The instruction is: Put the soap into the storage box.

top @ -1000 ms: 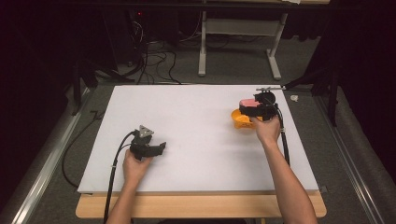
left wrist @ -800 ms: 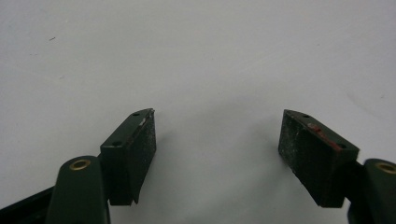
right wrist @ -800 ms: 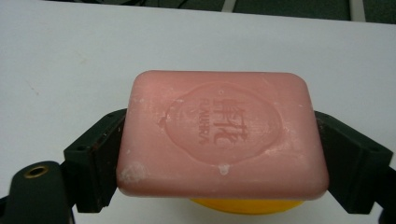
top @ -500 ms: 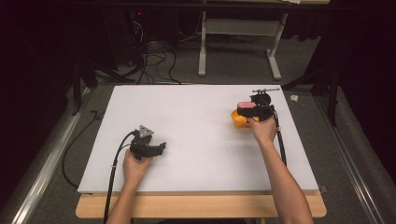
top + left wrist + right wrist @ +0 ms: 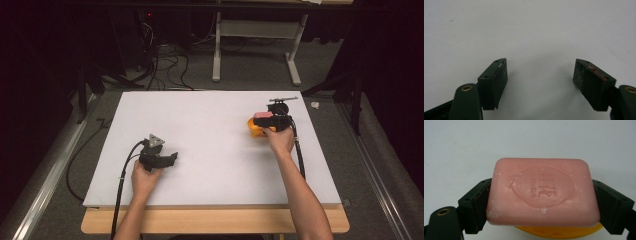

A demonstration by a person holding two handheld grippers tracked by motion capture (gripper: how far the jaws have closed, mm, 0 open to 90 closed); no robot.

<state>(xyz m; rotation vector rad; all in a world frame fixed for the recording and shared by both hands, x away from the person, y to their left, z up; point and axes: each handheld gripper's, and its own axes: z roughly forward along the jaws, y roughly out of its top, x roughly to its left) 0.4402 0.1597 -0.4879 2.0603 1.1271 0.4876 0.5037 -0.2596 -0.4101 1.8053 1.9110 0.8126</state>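
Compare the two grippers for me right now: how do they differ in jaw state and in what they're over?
The right gripper has its jaws closed on a pink soap bar, while the left gripper has its jaws wide apart and empty. The right gripper sits above an orange dish near the far right of the white board; the left gripper is over bare board at the near left. Both are hand-held, with black jaws.

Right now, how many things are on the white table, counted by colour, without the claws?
Pink: 1, the soap
Orange: 1, the dish under the soap
Total: 2
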